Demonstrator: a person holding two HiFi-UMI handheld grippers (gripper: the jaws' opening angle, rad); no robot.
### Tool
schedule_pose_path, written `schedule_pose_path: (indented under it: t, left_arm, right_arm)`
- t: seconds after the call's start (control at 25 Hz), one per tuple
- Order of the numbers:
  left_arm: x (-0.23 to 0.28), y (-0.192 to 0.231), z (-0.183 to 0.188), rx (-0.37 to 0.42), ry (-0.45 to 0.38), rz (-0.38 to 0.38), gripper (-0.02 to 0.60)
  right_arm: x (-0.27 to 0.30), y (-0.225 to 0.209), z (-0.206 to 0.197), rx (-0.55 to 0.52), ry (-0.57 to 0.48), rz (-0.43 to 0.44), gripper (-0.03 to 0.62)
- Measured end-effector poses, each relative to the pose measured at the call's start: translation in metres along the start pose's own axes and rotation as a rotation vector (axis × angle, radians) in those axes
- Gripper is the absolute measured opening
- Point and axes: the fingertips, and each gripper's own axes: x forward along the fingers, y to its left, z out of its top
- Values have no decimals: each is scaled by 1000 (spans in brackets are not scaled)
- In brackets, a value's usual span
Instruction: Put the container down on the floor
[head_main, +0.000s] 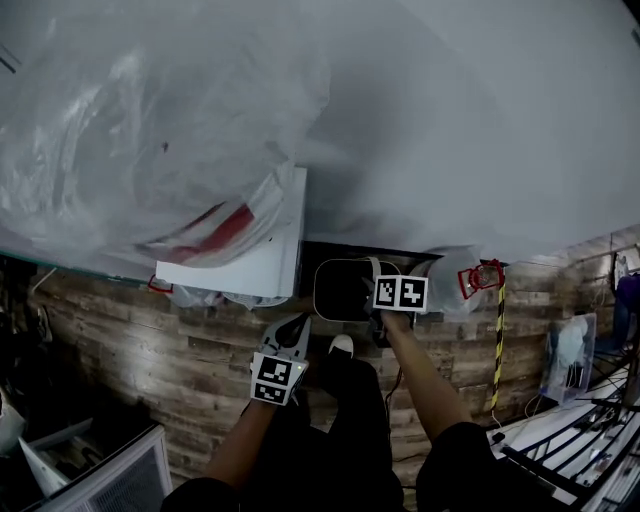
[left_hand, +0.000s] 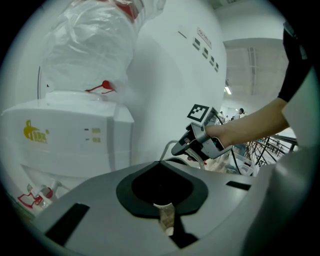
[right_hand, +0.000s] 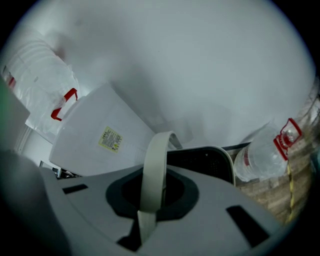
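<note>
Dark-lined, white-rimmed plastic container (head_main: 318, 290) hangs by its pale strap-like bail handle (right_hand: 156, 165) from the right gripper (right_hand: 145, 225). The jaws are pinched almost fully closed on the strap. It sits close to the white wall (head_main: 450, 120), between a white box-shaped appliance (head_main: 250, 260) and a clear plastic bottle with red cap (right_hand: 260, 155). Cannot tell whether its base touches the wood-plank floor (head_main: 150, 330) yet.

Left gripper (head_main: 295, 328): beside the container's near rim, jaws drawn together. A short pale stub shows in the slot, and I cannot tell what it is. No hold on the container visible.

Risks, as judged:
- Thin strap may slide through the pinch, dropping the container.
- Hung from one point, it may swing, land on one bottom edge and tip.
- Tight gap, so a swing could knock the bottle over or strike the appliance.
- White shoe toe (head_main: 341, 345) lies just beside the landing spot and could catch the base.

Orientation: the mouth faces up toward the head camera, and the handle arches over it. Long axis probably vertical; depth not readable.
</note>
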Motion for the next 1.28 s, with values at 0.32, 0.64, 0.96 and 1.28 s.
schedule_pose_path:
  t: [0.32, 0.64, 0.96, 1.28]
  left_arm:
    - [24, 5, -53, 1, -7, -1, 14]
    - [46, 19, -96, 7, -29, 12, 14]
    - [75, 31, -128, 10, -72, 29, 14]
    - [120, 40, -168, 27, -85, 13, 14]
  right_arm:
    - [40, -30, -16, 61, -7, 27, 14]
    - [89, -60, -32, 50, -7, 12, 14]
    - [135, -91, -42, 28, 12, -3, 14]
    - [186, -116, -46, 16, 16, 14, 14]
